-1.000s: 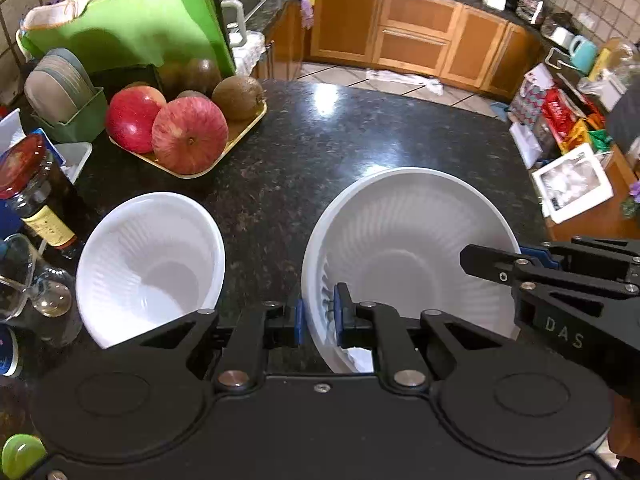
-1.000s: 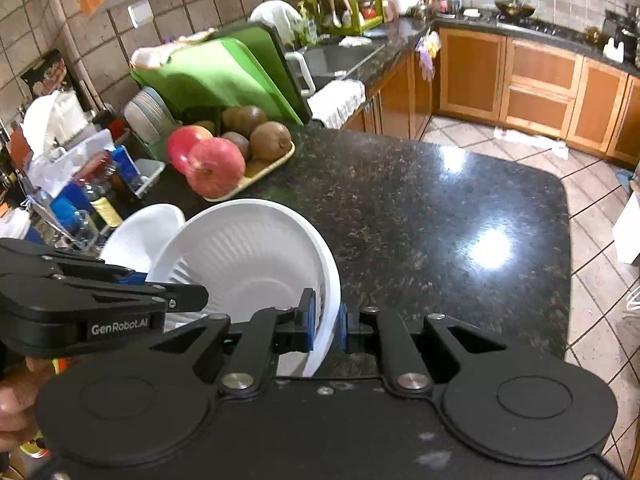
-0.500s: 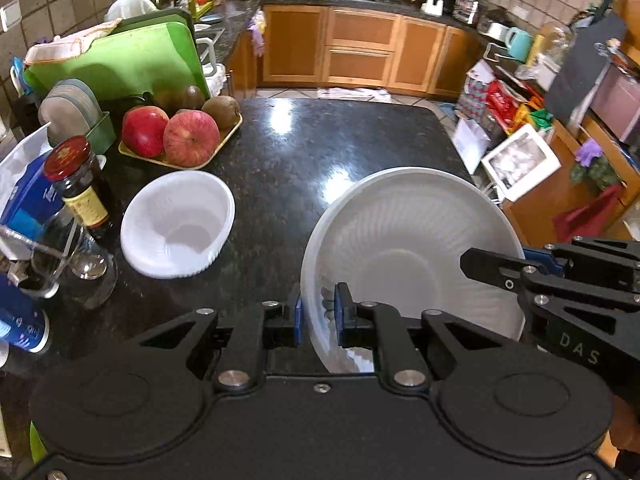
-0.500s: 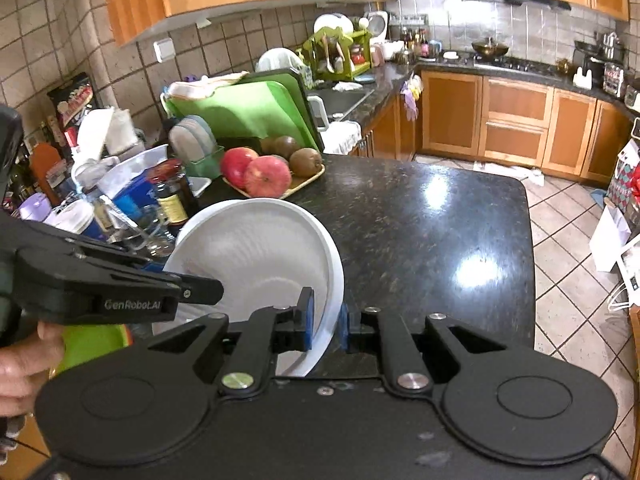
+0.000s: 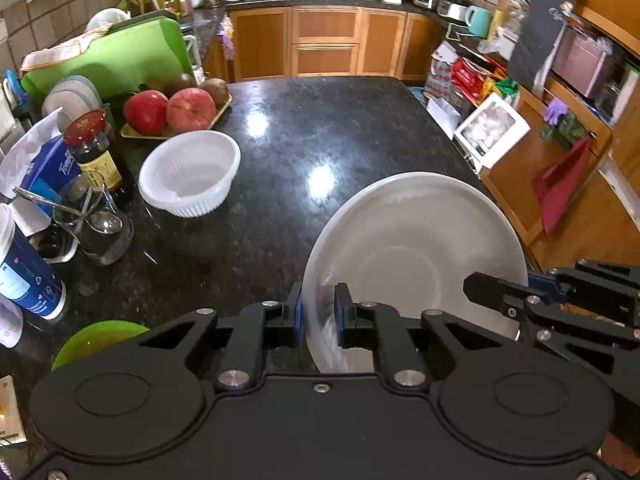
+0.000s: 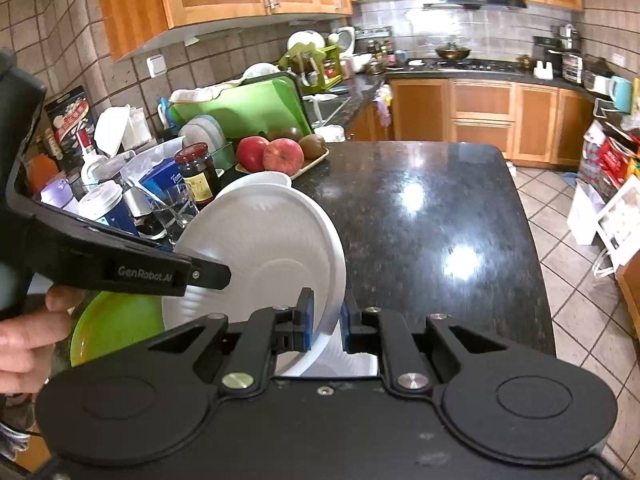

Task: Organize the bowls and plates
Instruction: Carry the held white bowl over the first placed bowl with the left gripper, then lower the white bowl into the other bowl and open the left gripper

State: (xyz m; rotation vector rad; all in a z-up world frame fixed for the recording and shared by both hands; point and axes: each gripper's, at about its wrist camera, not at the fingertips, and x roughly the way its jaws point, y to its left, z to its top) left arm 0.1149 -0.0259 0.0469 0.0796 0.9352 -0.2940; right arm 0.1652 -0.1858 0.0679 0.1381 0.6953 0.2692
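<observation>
While both grippers clamp opposite edges of the same white plate [image 5: 416, 248], it hangs tilted above the near end of the tabletop [image 5: 320, 128], clear of the stone: the left gripper [image 5: 319, 314] has its blue pads closed on the rim nearest its own camera, and the right gripper [image 6: 325, 322] pinches the rim on the far side, its black fingers reaching in from the right of the left view. The plate's face leans up toward the left camera, so it is carried nearly on edge between the two hands. A green plate [image 6: 116, 328] lies low at the near left, just below and beside the held plate, closer to the left hand [image 6: 28, 332]; a white bowl [image 5: 190, 172] sits well apart, further up the tabletop beside the fruit tray [image 5: 176, 112] and the jar [image 5: 94, 148]. Judging by this, the coming move turns on the green plate lying down and to the left of the held one: the pair would have to level it and lower it leftward, the left gripper leading, to stack it there
</observation>
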